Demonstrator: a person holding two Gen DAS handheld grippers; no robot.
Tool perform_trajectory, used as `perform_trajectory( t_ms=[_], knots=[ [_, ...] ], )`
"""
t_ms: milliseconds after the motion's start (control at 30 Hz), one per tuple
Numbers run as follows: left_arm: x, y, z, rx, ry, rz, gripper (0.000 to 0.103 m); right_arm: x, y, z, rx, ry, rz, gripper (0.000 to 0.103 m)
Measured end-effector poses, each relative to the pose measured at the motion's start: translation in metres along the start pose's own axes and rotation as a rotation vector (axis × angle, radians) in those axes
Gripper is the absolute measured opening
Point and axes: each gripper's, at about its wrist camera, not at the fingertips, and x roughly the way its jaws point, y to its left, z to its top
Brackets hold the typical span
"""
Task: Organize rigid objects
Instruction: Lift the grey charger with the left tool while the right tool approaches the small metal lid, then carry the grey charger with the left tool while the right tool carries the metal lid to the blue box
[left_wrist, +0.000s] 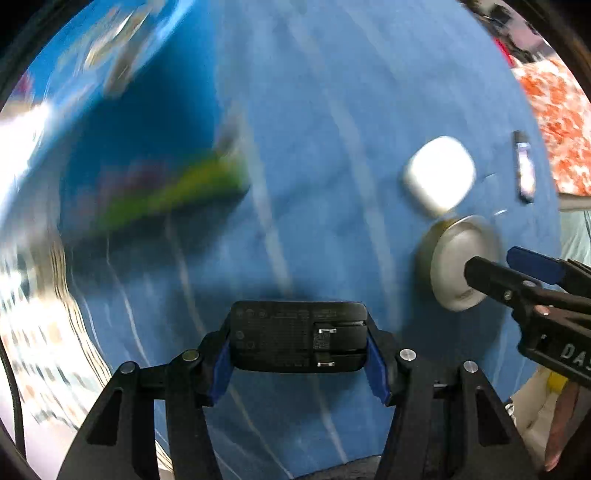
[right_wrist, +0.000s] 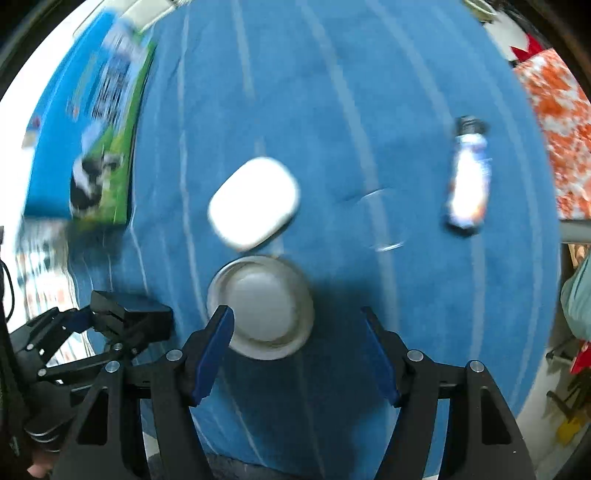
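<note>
- Charger sits clamped between the blue pads of my left gripper, held just above the blue cloth; I judge I am mid-carry with it.
- My right gripper is spread wide with nothing in it, its left pad beside the round metal tin, which lies on the cloth at its twelve o'clock.
- Next, as I judge it, the right gripper must settle its pads either side of the tin, then squeeze; the charger needs a spot, perhaps by the box at ten o'clock.
- Count on the cloth: one tin, one white case touching or just beyond it, and one small bottle lying at two o'clock, well apart.
- One box, one charger, two grippers.
</note>
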Motion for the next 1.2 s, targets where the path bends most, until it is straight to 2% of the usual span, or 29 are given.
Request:
perform_trajectory(
  t_ms=[100, 233, 300, 367, 433, 500, 533, 567, 633, 800, 900, 1000, 1033, 1133, 1200],
  knots=[
    [0.006, 0.017, -0.010, -0.051, -0.018, -0.053, 0.058, 0.013, 0.016, -0.003, -0.014, -0.009, -0.044, 0.074],
    [0.020, 0.025, -0.017, -0.054, -0.008, -0.052, 0.059, 0.020, 0.025, -0.003, 0.002, -0.013, -0.056, 0.080],
    [0.019, 0.015, -0.023, -0.041, -0.037, -0.030, 0.059, 0.019, 0.031, -0.005, -0.012, -0.022, -0.079, 0.081],
    [0.019, 0.024, -0.029, -0.039, -0.051, -0.018, 0.059, 0.017, 0.044, -0.005, -0.019, -0.022, -0.088, 0.081],
    [0.020, 0.018, -0.030, -0.052, -0.059, -0.032, 0.056, 0.017, 0.040, -0.006, -0.009, -0.013, -0.071, 0.081],
    [0.017, 0.029, -0.038, -0.086, -0.052, -0.083, 0.056, 0.013, 0.036, -0.009, 0.011, 0.001, -0.034, 0.081],
    [0.019, 0.039, -0.041, -0.104, -0.049, -0.103, 0.056, 0.010, 0.034, -0.010, 0.018, 0.001, -0.024, 0.084],
    [0.018, 0.045, -0.043, -0.126, -0.046, -0.121, 0.056, 0.007, 0.031, -0.012, 0.028, 0.003, 0.004, 0.091],
    [0.020, 0.054, -0.053, -0.171, -0.031, -0.153, 0.056, 0.003, 0.025, -0.015, 0.058, 0.003, 0.060, 0.093],
    [0.025, 0.071, -0.061, -0.199, -0.022, -0.156, 0.056, 0.000, 0.015, -0.024, 0.075, -0.008, 0.092, 0.096],
    [0.026, 0.073, -0.061, -0.189, -0.022, -0.147, 0.056, 0.006, 0.021, -0.031, 0.051, 0.002, 0.060, 0.096],
    [0.020, 0.078, -0.054, -0.174, -0.029, -0.140, 0.056, 0.024, 0.036, -0.023, 0.036, 0.003, -0.023, 0.096],
    [0.020, 0.078, -0.056, -0.167, -0.030, -0.137, 0.056, 0.027, 0.037, -0.023, 0.038, -0.006, -0.052, 0.095],
    [0.017, 0.068, -0.038, -0.165, -0.032, -0.132, 0.056, 0.026, 0.049, -0.026, 0.007, -0.067, -0.196, 0.068],
    [0.015, 0.068, -0.038, -0.159, -0.040, -0.124, 0.056, 0.026, 0.053, -0.029, -0.020, -0.080, -0.210, 0.068]
  ],
)
